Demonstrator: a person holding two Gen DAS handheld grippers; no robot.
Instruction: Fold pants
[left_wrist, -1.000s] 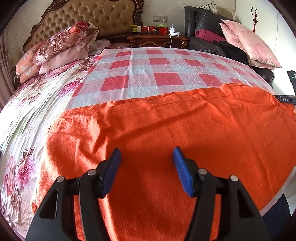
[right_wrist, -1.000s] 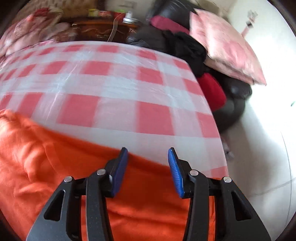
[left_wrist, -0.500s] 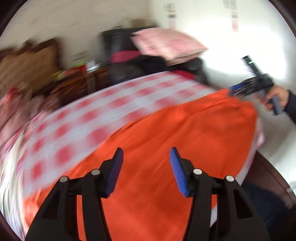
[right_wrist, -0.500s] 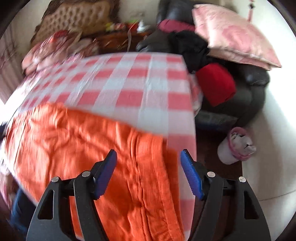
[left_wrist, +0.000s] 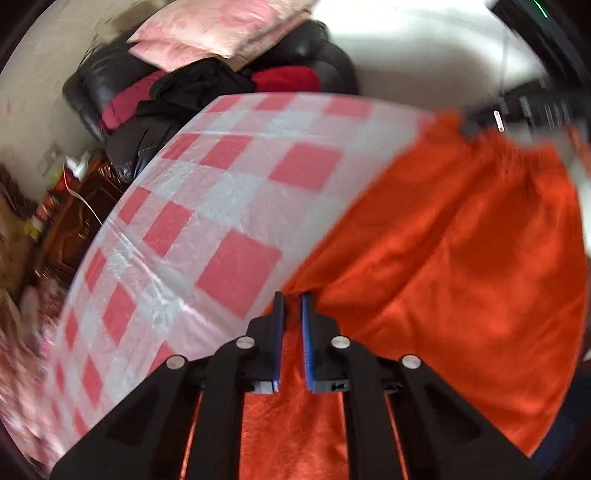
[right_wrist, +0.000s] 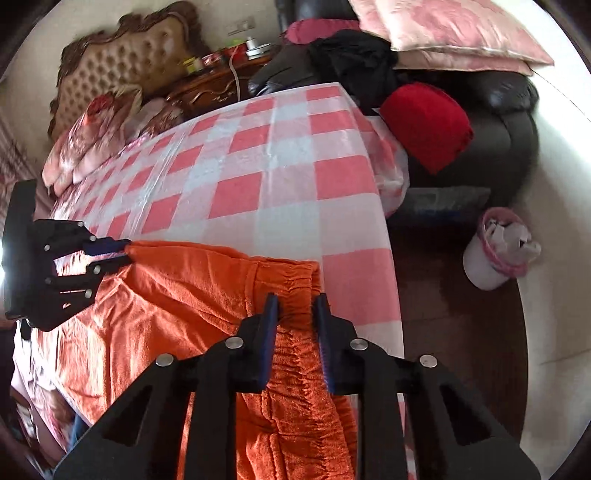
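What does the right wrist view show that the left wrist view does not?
Only the right wrist view shows the tufted headboard, the white bin on the floor, and the gathered waistband between the right gripper pads. Only the left wrist view shows the left gripper closed on the pants' edge from behind. Both show the orange pants, the checked cover and the pink pillows.

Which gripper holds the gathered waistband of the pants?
The right gripper. Its jaws have just closed on the ruched elastic waistband of the orange pants; the left gripper pinches a smooth edge farther along, by the checked sheet.
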